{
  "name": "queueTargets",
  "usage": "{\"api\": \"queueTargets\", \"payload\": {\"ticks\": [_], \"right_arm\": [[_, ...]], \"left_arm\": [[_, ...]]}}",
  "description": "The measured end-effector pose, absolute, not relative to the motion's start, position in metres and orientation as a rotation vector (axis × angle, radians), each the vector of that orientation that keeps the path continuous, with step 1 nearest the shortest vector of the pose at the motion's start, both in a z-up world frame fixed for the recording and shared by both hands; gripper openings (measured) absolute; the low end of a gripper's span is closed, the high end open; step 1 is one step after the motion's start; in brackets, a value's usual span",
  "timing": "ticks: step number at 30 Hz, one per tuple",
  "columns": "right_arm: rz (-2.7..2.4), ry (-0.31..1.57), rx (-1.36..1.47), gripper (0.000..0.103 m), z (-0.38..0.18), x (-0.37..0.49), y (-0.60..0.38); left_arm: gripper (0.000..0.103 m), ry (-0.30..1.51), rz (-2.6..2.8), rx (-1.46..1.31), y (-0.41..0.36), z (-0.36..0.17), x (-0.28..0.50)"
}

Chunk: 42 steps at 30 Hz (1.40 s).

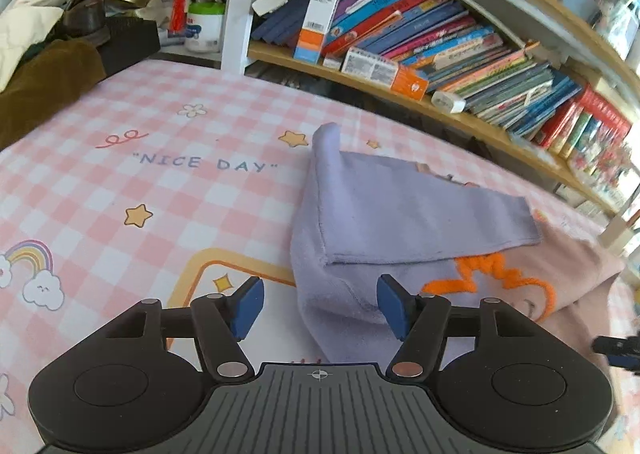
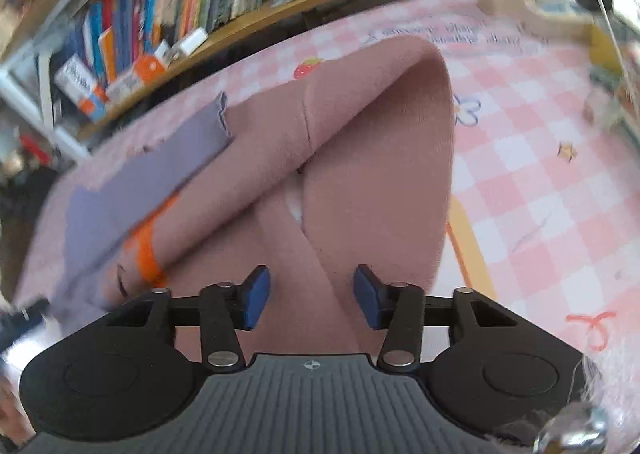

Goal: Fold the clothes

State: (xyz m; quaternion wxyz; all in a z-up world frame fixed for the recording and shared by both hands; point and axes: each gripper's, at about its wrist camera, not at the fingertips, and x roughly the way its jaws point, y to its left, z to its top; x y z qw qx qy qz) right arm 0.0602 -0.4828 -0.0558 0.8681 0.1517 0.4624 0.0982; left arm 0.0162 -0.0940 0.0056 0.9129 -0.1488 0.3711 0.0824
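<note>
So the left tongs (image 1: 320,304) were spread wide with nothing gripped, blue pads (image 1: 249,306) well apart, hanging just above the near left edge of the garment. The lavender sleeve (image 1: 400,210) was folded over on top of the garment's body, running from its raised fold on the left out toward the right, and more lavender fabric lay right under the gap between the pads. You could see an orange embroidered design (image 1: 496,278) poking out from under that sleeve on the pink part.

The right tongs (image 2: 312,296) were also loose, pads (image 2: 256,298) apart with a narrower gap, not pinching anything. They sat over the dusty pink sweatshirt (image 2: 360,182), whose other sleeve looked looped up in a big rounded fold going far and to the right. Whether the pads were actually touching the cloth, couldn't tell; that view was pretty blurry.

The whole thing was lying on a bed with a pink checked sheet (image 1: 160,182) with stars, a rainbow and "NICE DAY" printed on it. Past the far edge was a bookshelf (image 1: 460,54) crammed with colourful books, and at far left a pile of stuff including a brown shoe (image 1: 86,14) and a cream jacket (image 1: 28,26).
</note>
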Motion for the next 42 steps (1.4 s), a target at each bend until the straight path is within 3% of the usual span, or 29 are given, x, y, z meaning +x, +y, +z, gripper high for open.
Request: {"api": "queueTargets", "payload": {"ticks": [6, 11, 20, 27, 32, 34, 35, 38, 42], "right_arm": [[0.24, 0.945, 0.116, 0.03, -0.055, 0.039, -0.464], [0.25, 0.97, 0.065, 0.013, -0.053, 0.023, -0.451], [0.216, 1.006, 0.108, 0.011, -0.048, -0.013, -0.44], [0.226, 1.0, 0.096, 0.011, -0.047, -0.021, -0.438], [0.253, 0.995, 0.109, 0.011, -0.048, -0.02, -0.442], [0.268, 0.994, 0.115, 0.011, -0.048, -0.019, -0.445], [0.276, 0.995, 0.114, 0.011, -0.048, -0.018, -0.446], [0.298, 0.997, 0.107, 0.011, -0.047, -0.017, -0.447], [0.329, 1.005, 0.088, 0.011, -0.047, -0.013, -0.448]], "left_arm": [[0.064, 0.749, 0.201, -0.147, -0.103, 0.019, 0.044], [0.064, 0.756, 0.014, 0.04, -0.158, 0.029, 0.077], [0.063, 0.658, -0.341, 0.456, -0.305, 0.002, 0.127], [0.061, 0.633, -0.403, 0.544, -0.348, -0.011, 0.142], [0.037, 0.628, -0.386, 0.584, -0.364, -0.019, 0.149], [0.009, 0.625, -0.376, 0.605, -0.37, -0.022, 0.15], [0.005, 0.624, -0.369, 0.619, -0.372, -0.024, 0.15], [0.005, 0.58, -0.276, 0.56, -0.356, -0.017, 0.149], [0.005, 0.543, -0.134, 0.273, -0.276, 0.024, 0.14]]}}
